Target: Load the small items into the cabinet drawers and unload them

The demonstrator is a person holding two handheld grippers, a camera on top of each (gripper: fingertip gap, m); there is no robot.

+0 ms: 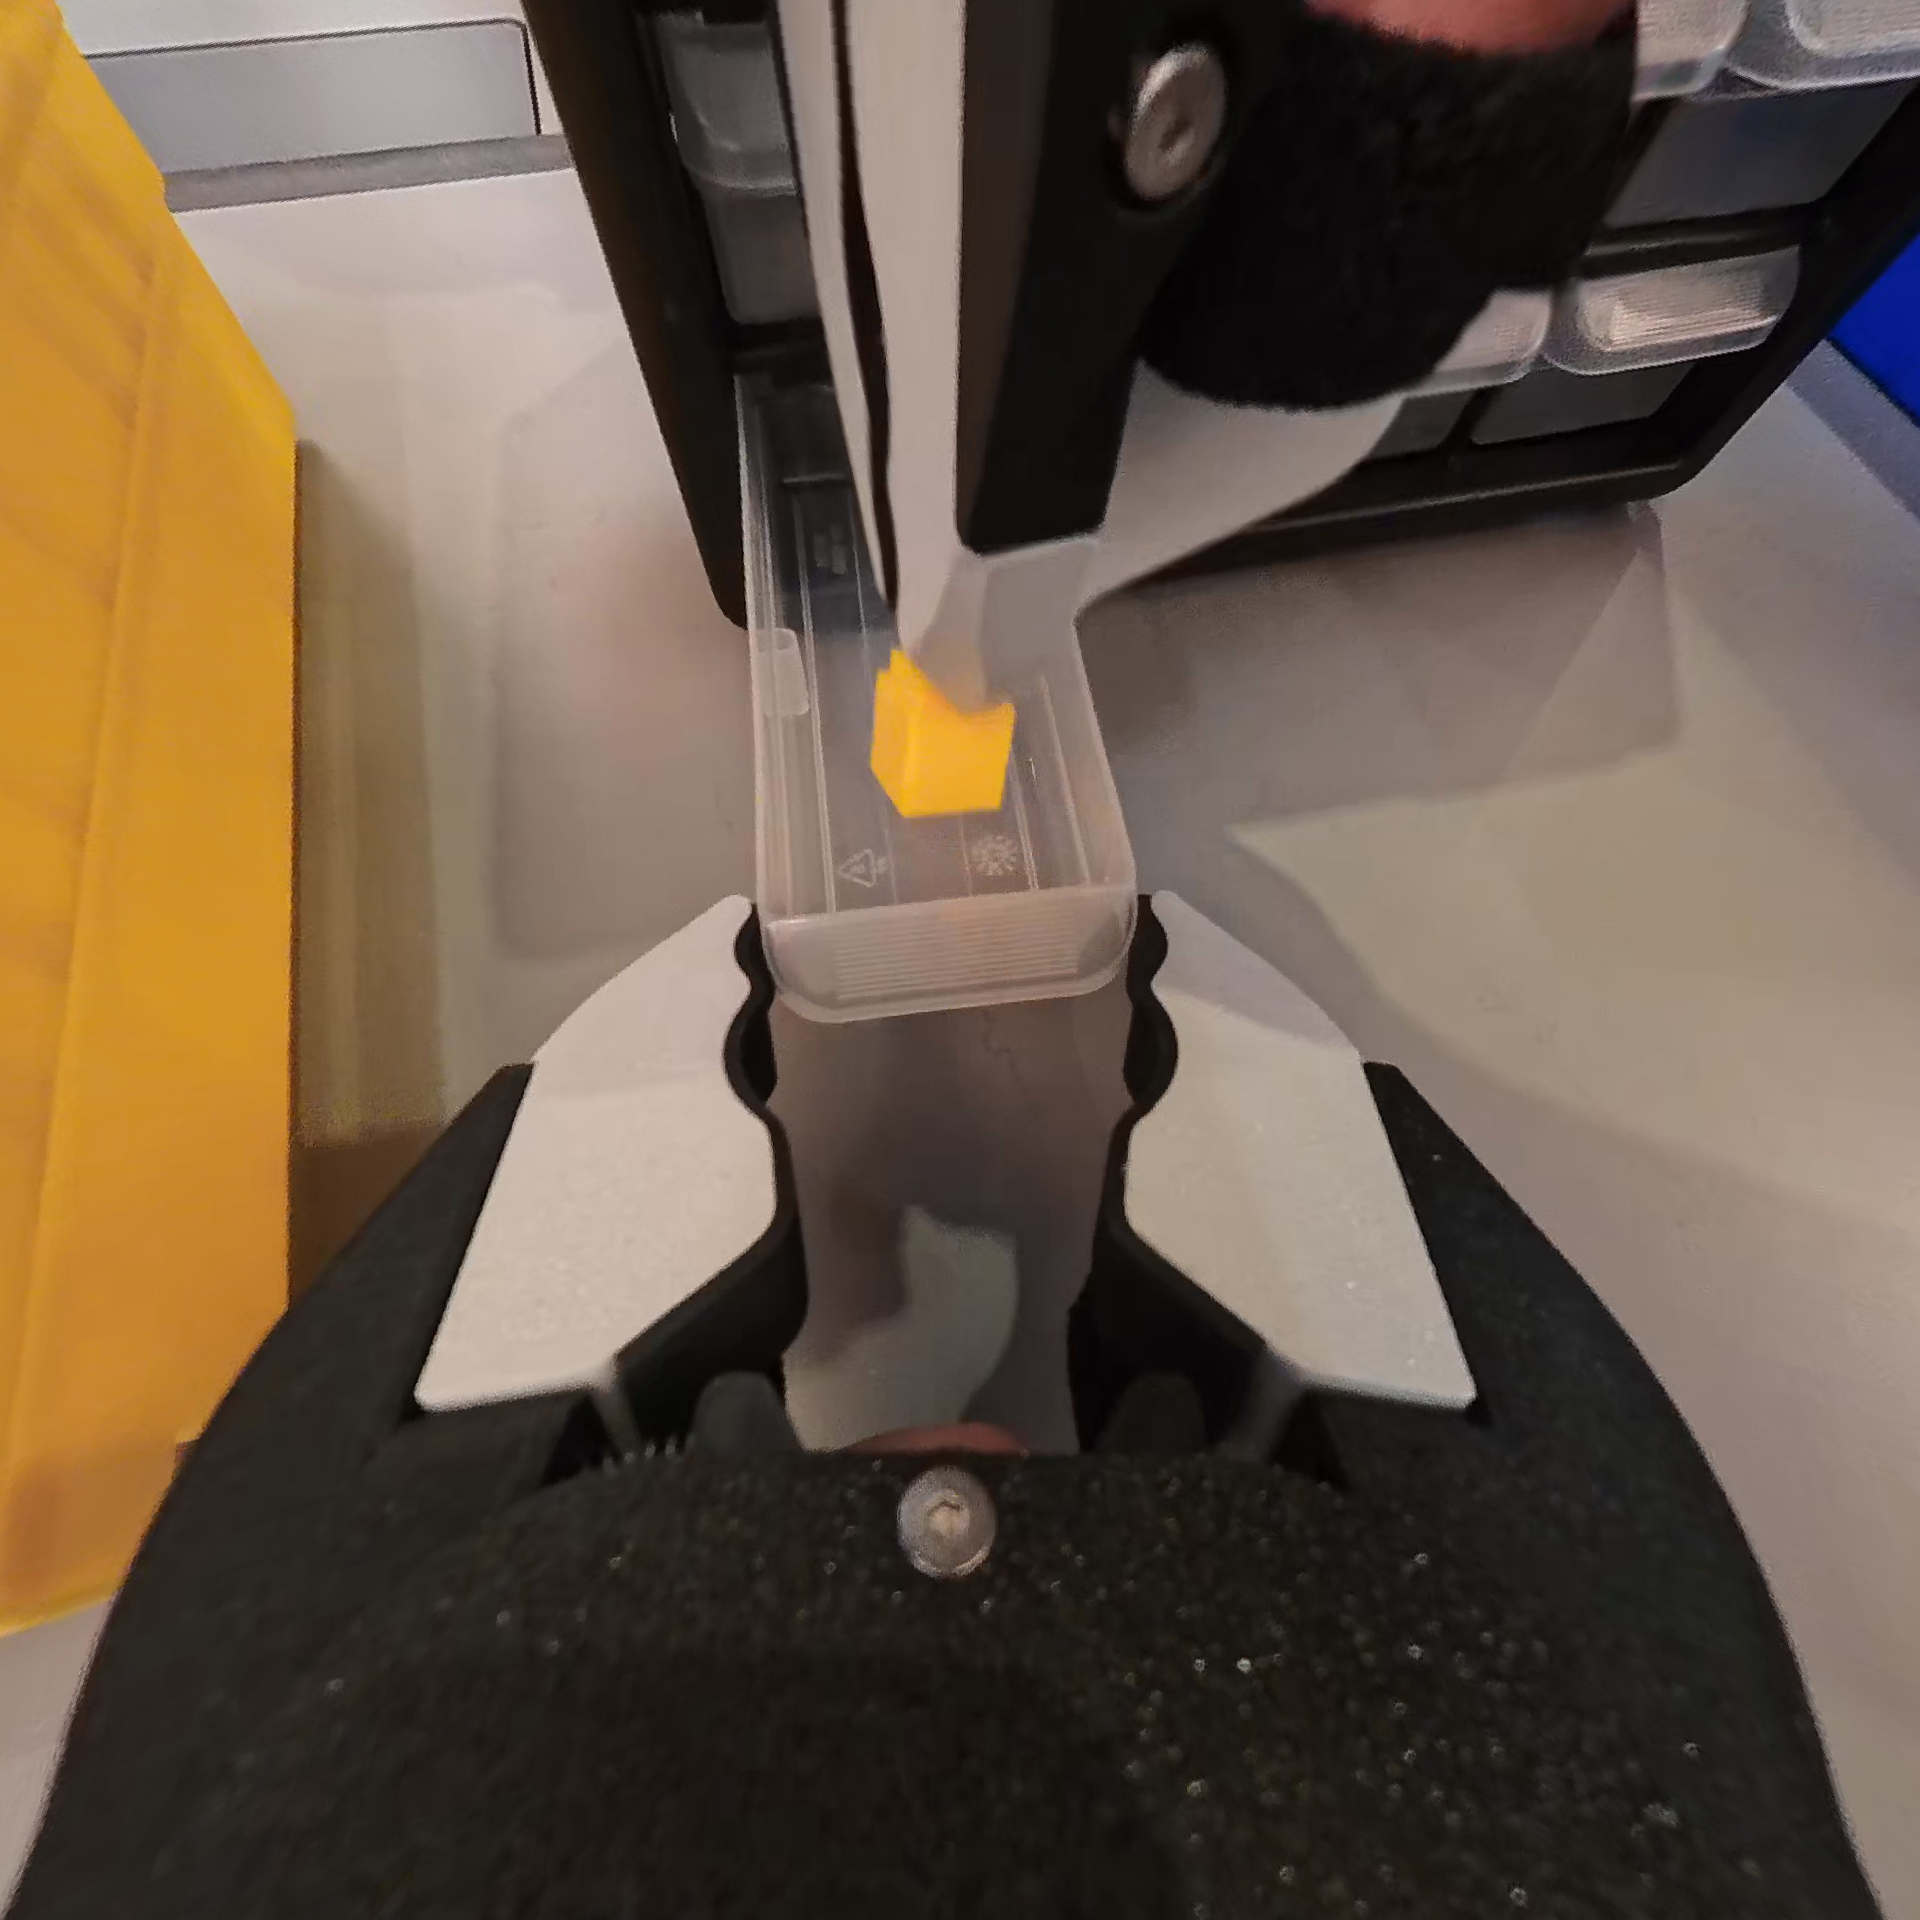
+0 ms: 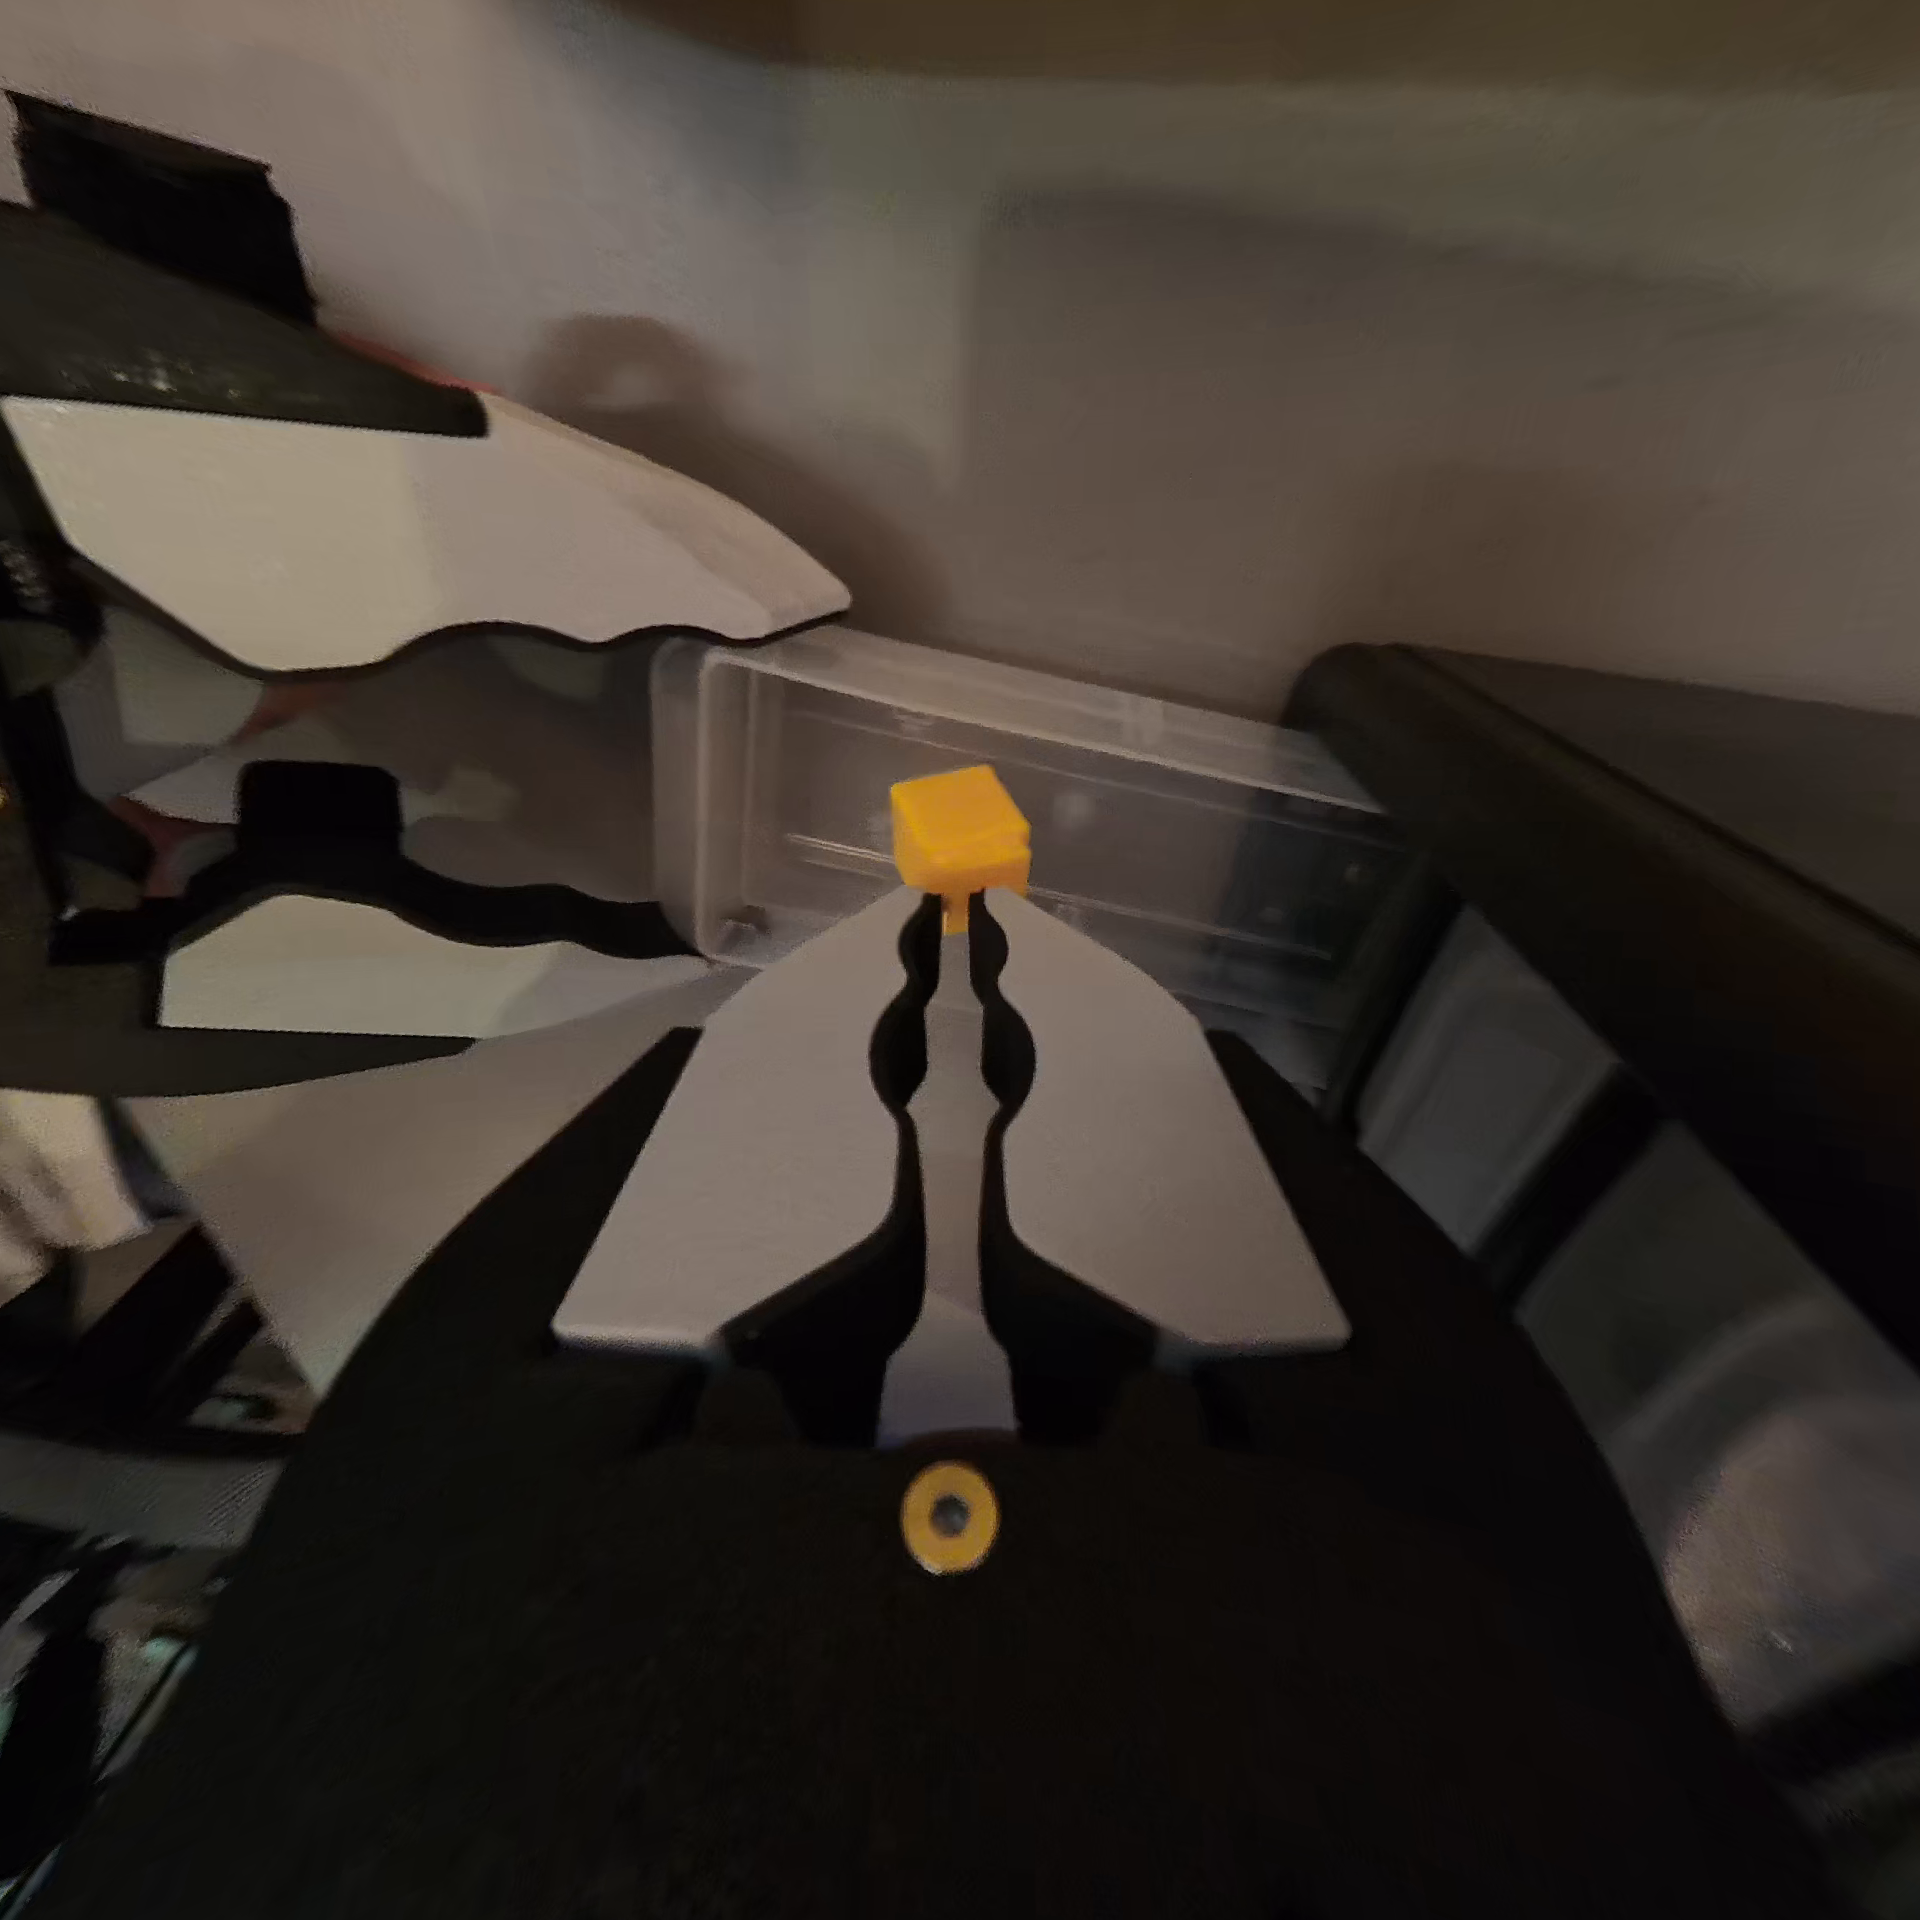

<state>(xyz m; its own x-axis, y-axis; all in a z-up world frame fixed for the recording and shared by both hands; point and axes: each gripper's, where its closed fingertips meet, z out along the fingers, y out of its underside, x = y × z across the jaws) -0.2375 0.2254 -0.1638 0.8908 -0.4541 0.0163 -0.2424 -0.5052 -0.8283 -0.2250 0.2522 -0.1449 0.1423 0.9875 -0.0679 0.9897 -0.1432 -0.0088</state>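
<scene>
A clear plastic drawer (image 1: 1081, 790) is pulled out of the black cabinet (image 1: 665, 312) toward me. My left gripper (image 1: 951, 925) has a finger on each side of the drawer's front end and holds it. My right gripper (image 1: 956, 665) comes down from above, shut on a small yellow block (image 1: 935, 753) that hangs inside the drawer, near its front. In the right wrist view, my right gripper (image 2: 951, 920) pinches a thin tab under the yellow block (image 2: 961, 831), with the drawer (image 2: 1091, 748) behind it and the left gripper's fingers (image 2: 582, 540) at the drawer's end.
A tall yellow bin (image 1: 104, 727) stands close on the left. The cabinet holds more clear drawers (image 1: 1662, 301), also seen on the right (image 2: 1475, 1081). The white tabletop (image 1: 1455, 935) extends to the right. A black-gloved hand (image 1: 1382, 208) holds the right gripper. A blue object (image 1: 1870, 395) is at the far right. The grippers are tip to tip, or close to it.
</scene>
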